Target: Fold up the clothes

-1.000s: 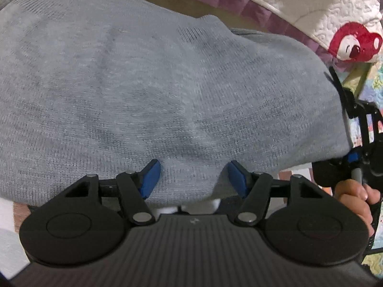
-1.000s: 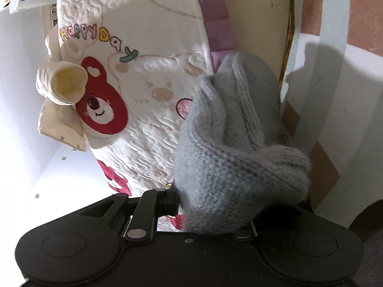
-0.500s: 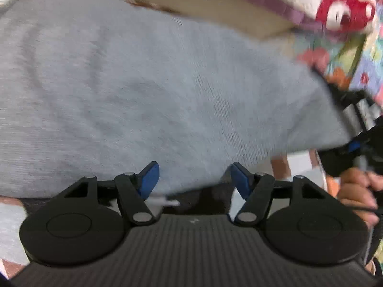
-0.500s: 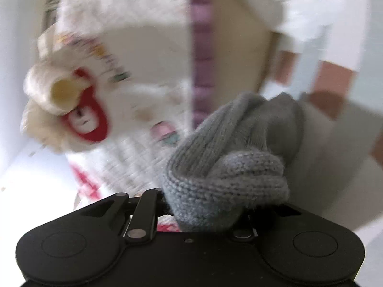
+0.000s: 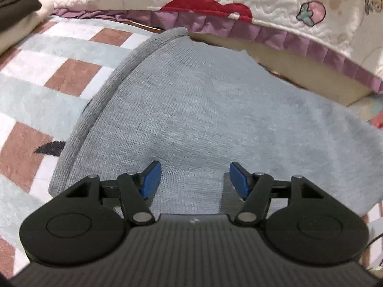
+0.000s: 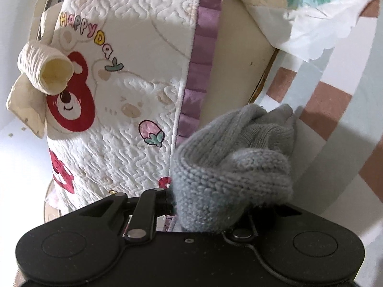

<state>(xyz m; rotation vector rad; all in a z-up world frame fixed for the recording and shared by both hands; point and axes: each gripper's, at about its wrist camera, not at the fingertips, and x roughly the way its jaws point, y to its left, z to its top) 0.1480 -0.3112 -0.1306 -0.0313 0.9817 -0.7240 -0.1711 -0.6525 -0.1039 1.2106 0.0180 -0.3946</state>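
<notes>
A grey knit sweater (image 5: pixel 203 110) lies spread on a striped rug (image 5: pixel 36 95), its ribbed edge running along the left. My left gripper (image 5: pixel 195 179) is open just above the sweater, blue pads apart, holding nothing. In the right wrist view, my right gripper (image 6: pixel 229 196) is shut on a bunched fold of the same grey sweater (image 6: pixel 234 165), which hides its fingers.
A quilted white cover with red bears and a purple frill (image 5: pixel 239 7) hangs over a beige base just behind the sweater; it also shows in the right wrist view (image 6: pixel 124 91). Folded dark and cream clothes (image 5: pixel 16 12) sit at the far left. A flowered cloth (image 6: pixel 306 4) lies at upper right.
The left gripper swung left and down over the sweater, which now lies flat on the rug. The right gripper stayed shut on the bunched sweater and shifted a little.
</notes>
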